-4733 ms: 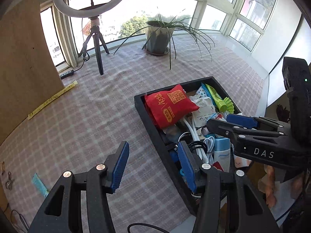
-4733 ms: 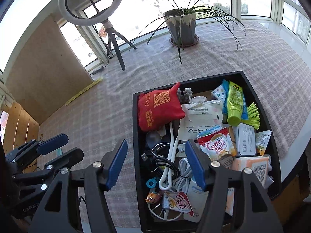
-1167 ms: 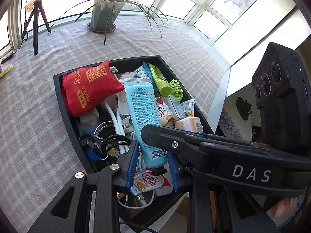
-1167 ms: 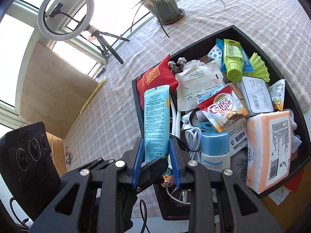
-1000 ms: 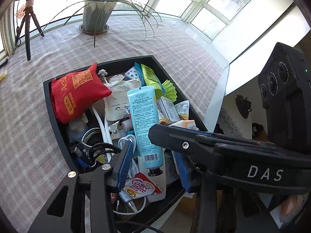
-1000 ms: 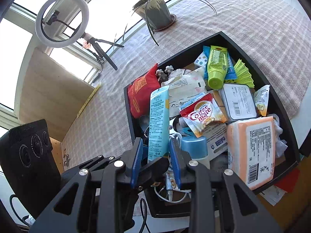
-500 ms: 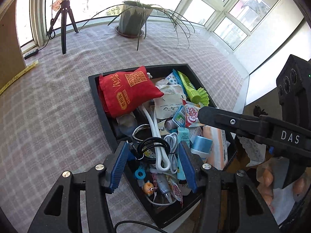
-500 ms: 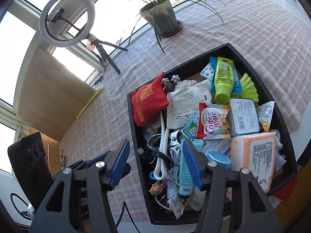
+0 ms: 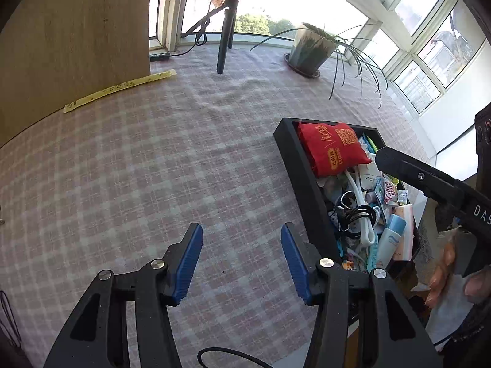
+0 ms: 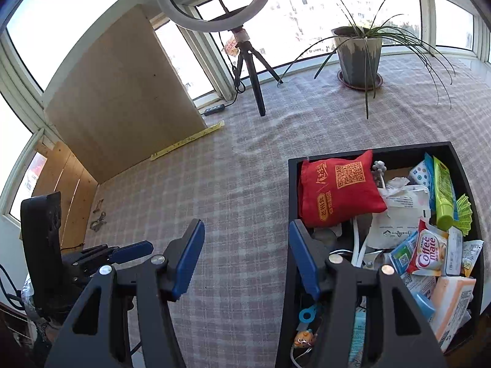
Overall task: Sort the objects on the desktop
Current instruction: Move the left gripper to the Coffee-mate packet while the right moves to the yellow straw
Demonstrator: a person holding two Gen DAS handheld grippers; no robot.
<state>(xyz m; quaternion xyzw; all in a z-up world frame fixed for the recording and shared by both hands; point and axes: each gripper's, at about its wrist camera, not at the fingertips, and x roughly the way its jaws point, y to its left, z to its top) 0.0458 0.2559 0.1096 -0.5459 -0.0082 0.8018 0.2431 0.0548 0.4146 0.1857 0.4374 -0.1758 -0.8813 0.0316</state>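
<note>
Clutter is seen packed into one black rectangular plastic tray (image 10: 292, 202) at the near right edge of the pink-checked tablecloth (image 10: 233, 190). Counted inside: one red fabric pouch (image 10: 336, 188) printed with a QR code and gold characters, one green tube (image 10: 443, 193), one sachet (image 10: 429, 253) reading "Coffee mate", one light-blue tube (image 9: 391, 239), one orange-and-white packet (image 10: 452, 303), and a tangle of white cables (image 9: 362, 208). Beyond the tray, one potted spider plant (image 10: 360, 55), one ring light on a tripod (image 10: 214, 0) and one yellow strip (image 10: 187, 141) are recorded. "DAS" is legible on the right gripper (image 10: 244, 256) body. Both tools are pitched downward over bare cloth left of the tray. Left gripper (image 9: 241, 260) jaws stand wide, nothing between; right jaws likewise wide and empty.
</note>
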